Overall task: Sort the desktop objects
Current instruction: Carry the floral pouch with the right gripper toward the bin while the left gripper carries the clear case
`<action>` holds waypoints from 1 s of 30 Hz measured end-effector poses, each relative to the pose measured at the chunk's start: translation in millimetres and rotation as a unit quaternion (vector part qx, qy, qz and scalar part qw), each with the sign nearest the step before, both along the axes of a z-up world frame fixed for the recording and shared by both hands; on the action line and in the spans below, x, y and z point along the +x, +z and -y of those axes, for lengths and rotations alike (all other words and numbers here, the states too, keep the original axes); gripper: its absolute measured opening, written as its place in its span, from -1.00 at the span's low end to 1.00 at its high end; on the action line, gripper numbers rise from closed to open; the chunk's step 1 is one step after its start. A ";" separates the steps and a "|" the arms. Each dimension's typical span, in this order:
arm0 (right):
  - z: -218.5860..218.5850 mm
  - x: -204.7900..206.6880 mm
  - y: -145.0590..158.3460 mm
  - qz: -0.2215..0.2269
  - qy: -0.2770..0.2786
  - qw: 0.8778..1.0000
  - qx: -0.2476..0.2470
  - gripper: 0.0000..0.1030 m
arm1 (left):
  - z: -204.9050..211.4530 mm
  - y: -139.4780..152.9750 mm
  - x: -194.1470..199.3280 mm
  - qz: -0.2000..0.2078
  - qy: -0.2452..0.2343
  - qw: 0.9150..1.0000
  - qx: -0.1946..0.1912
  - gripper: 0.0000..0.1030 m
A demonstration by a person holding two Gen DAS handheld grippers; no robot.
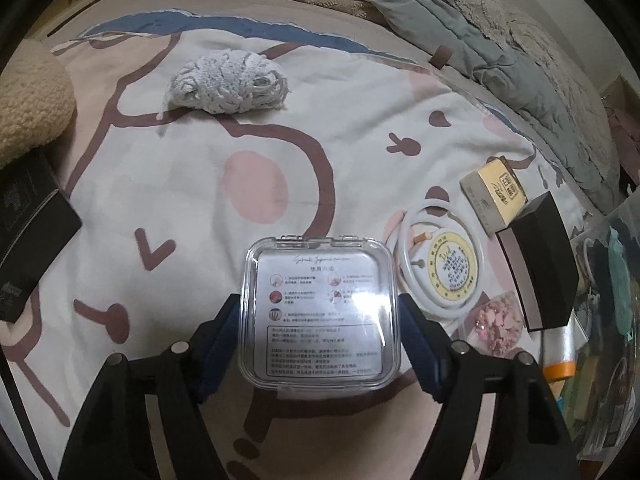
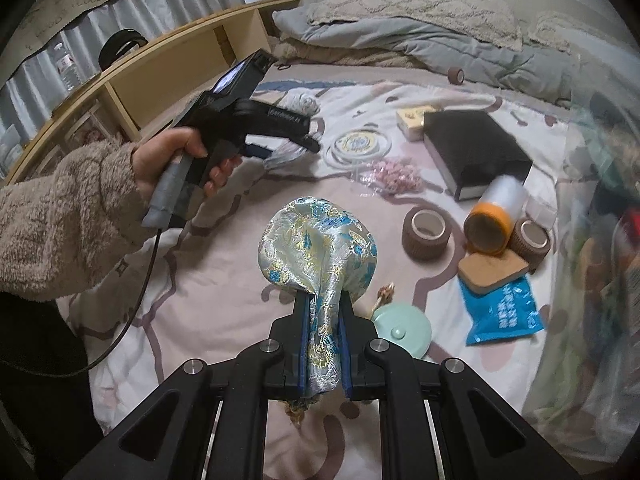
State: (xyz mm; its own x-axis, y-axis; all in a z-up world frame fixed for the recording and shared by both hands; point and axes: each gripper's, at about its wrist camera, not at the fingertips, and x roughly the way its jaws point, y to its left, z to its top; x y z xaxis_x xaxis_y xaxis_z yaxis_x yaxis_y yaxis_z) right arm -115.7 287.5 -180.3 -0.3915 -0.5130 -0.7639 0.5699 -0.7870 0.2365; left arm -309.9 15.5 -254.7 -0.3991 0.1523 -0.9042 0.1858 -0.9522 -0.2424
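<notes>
Left wrist view: the left gripper (image 1: 320,316) has its blue pads against both sides of a clear plastic case (image 1: 320,312) with a printed label, so it is grasping the case over the patterned bed sheet (image 1: 200,184). The hard, glossy walls look slippery and the pads meet only the lower half of the case, so it could pivot or slide out if the hand tilts or swings fast. At about 3 o'clock from the case lie a round white tin (image 1: 444,268), a bag of pink beads (image 1: 496,324), a yellow box (image 1: 494,196) and a black box (image 1: 540,264), close together; setting the case down that way risks knocking them. A white yarn ball (image 1: 228,84) sits at 11 o'clock, well apart.

Right wrist view: the right gripper (image 2: 323,344) is clenched on the neck of a brocade pouch (image 2: 320,248), whose body bulges above the fingertips. The satin is slick and only a pinch of fabric is caught, so it may creep free. At 2 o'clock stand two tape rolls (image 2: 428,236), an orange-capped bottle (image 2: 496,216) lying on its side, a cork pad (image 2: 494,270) and a blue packet (image 2: 504,308); a mint lid (image 2: 404,330) lies just beside the right finger. A low swing could nudge the lid or set the bottle rolling. The person's hand (image 2: 168,164) with the other gripper is at 10 o'clock, and its trailing cable (image 2: 136,300) could snag.
</notes>
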 end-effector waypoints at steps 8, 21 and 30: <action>14.0 -0.8 20.6 -0.033 0.011 0.999 0.026 -0.73 | -8.0 28.2 24.0 -0.040 -0.038 0.998 -0.038 0.46; 18.5 -1.4 84.6 -0.084 -0.017 0.996 0.028 -0.73 | -22.3 97.9 54.3 -0.103 -0.064 0.991 -0.055 0.46; 19.1 6.5 128.2 -0.120 -0.046 0.991 0.026 -0.73 | -33.0 150.0 88.5 -0.143 -0.080 0.984 -0.064 0.46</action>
